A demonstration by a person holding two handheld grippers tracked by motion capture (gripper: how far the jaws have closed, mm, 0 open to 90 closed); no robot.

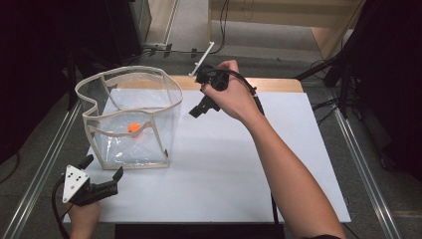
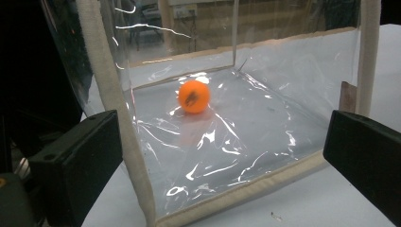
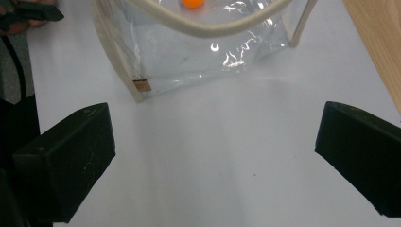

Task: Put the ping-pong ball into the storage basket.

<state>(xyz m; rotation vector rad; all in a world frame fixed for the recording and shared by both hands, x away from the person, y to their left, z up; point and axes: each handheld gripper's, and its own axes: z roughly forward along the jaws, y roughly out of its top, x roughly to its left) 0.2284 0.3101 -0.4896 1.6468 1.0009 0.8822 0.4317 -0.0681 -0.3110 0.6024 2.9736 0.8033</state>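
From above, the ball (image 1: 134, 127) already lies inside the clear bag (image 1: 130, 118) on the white table (image 1: 234, 164), so that part looks done. The right gripper (image 1: 203, 97) hangs beside the bag, wide open and empty. The left gripper (image 2: 222, 156) looks at the bag's corner, its jaws wide apart, holding nothing. The right gripper's view looks down on bare table near the bag. Maybe only pulling away is left.

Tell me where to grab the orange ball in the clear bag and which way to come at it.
Grip the orange ball across its middle, coming straight down through the open top of the clear bag. It lies loose on the bag's floor, clear of the plastic walls, which block any sideways approach. The open right gripper, above the table beside the bag's rim, seems better placed than the left gripper.
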